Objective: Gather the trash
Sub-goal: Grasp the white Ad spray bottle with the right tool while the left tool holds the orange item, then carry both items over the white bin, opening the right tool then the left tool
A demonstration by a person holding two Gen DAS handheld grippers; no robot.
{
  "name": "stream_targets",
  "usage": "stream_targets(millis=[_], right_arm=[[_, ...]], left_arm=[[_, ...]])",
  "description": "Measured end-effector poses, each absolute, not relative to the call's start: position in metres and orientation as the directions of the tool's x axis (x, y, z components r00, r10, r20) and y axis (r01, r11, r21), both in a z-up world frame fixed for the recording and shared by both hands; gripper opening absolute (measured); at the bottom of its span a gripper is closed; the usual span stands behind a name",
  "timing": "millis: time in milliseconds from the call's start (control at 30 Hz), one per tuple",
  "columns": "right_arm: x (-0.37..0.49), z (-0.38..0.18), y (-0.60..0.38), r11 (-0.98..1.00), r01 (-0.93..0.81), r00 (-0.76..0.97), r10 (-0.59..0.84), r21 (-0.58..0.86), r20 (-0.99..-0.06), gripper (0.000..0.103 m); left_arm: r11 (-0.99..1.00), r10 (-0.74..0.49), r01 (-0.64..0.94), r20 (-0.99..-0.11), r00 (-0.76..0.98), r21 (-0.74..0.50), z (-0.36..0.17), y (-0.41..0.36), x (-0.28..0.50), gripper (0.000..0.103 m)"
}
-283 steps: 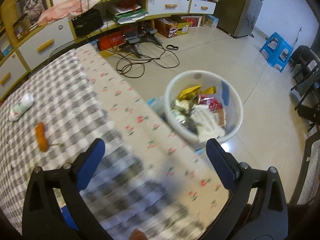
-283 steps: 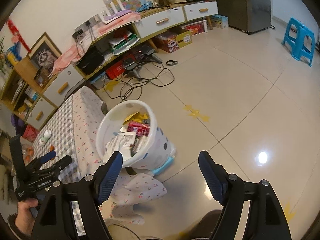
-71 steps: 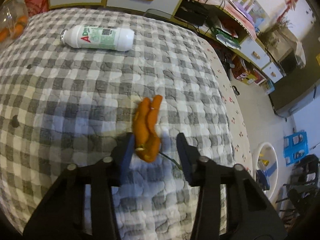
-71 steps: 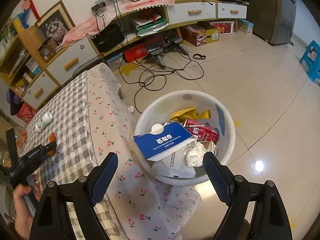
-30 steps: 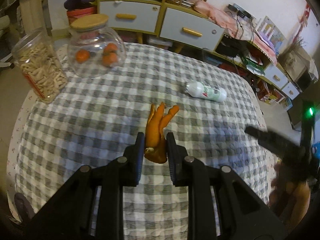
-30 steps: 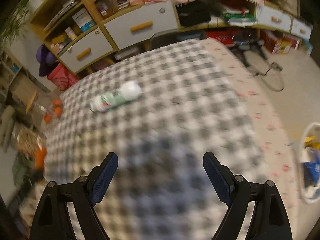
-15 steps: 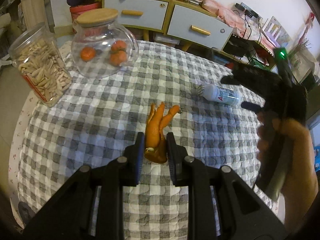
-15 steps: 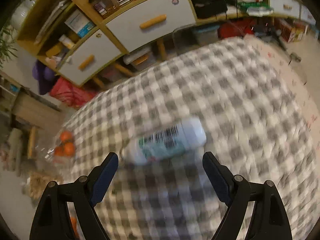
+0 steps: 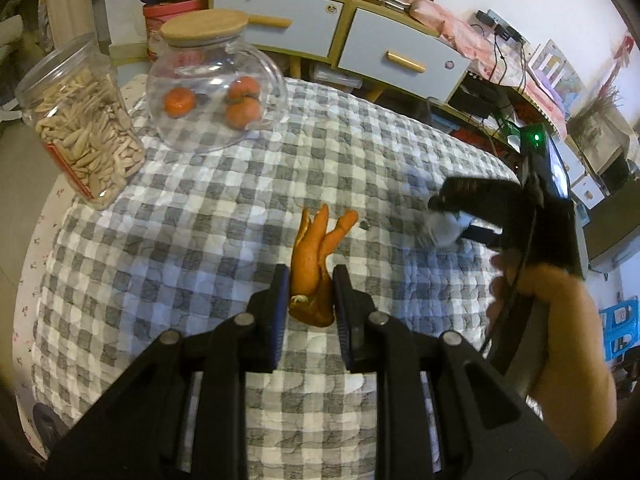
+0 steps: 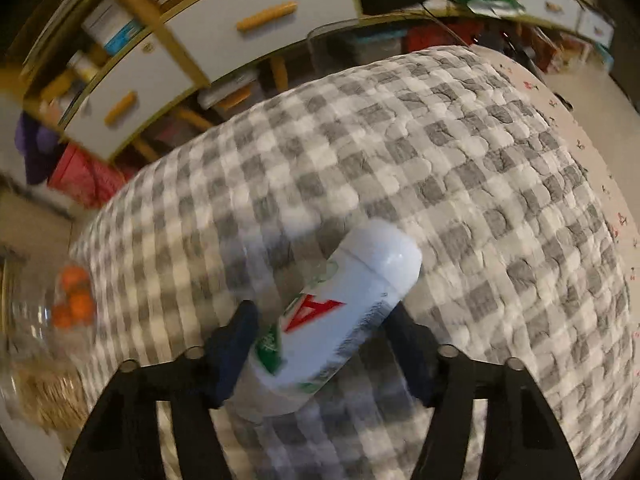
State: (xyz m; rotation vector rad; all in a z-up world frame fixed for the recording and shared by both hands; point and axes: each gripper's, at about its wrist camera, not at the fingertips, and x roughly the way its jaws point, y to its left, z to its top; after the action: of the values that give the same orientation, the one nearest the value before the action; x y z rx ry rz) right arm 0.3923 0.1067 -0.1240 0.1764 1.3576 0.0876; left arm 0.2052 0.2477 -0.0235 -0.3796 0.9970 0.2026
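My left gripper [image 9: 309,289] is shut on an orange peel [image 9: 314,268] and holds it over the grey checked tablecloth [image 9: 200,216]. My right gripper [image 10: 322,344] has its fingers closed against a white drink bottle [image 10: 340,320] with a red letter and green print, lying on the cloth. In the left wrist view the right gripper [image 9: 460,216] shows at the right with the blurred bottle [image 9: 440,230] in it.
A round glass jar with oranges and a wooden lid [image 9: 214,80] and a plastic jar of seeds [image 9: 80,128] stand at the table's far left. A cabinet with grey drawers [image 9: 340,36] stands behind the table. The table edge [image 10: 600,200] falls off at the right.
My right gripper has swung from the trash basket to the table, come down over the bottle and closed on it. My left gripper stays shut on the orange peel.
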Motion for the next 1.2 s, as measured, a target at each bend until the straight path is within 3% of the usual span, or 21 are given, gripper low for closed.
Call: stream_targets(millis=[67,233,733,1200], right_arm=[[0.381,-0.123,0.100,0.981,0.018,0.201,0.186,0.193,-0.962,0.045],[0.352,-0.118,0.080,0.968,-0.018,0.169,0.251,0.252,-0.953,0.041],[0.294,-0.040,-0.030,0.959,-0.060,0.259,0.284,0.278,-0.923,0.039],[0.243,0.007,-0.172,0.970,0.066,0.353,0.196,0.233,-0.915,0.039]], left_arm=[[0.921,-0.011,-0.325,-0.846,0.533,-0.216,-0.022,0.243,0.206,0.023],[0.932,-0.019,-0.295,-0.842,0.539,-0.210,-0.017,0.229,0.205,0.023],[0.953,-0.094,-0.190,-0.829,0.551,-0.235,-0.006,0.183,0.205,0.023],[0.965,-0.160,-0.088,-0.821,0.548,-0.247,0.000,0.130,0.199,0.023]])
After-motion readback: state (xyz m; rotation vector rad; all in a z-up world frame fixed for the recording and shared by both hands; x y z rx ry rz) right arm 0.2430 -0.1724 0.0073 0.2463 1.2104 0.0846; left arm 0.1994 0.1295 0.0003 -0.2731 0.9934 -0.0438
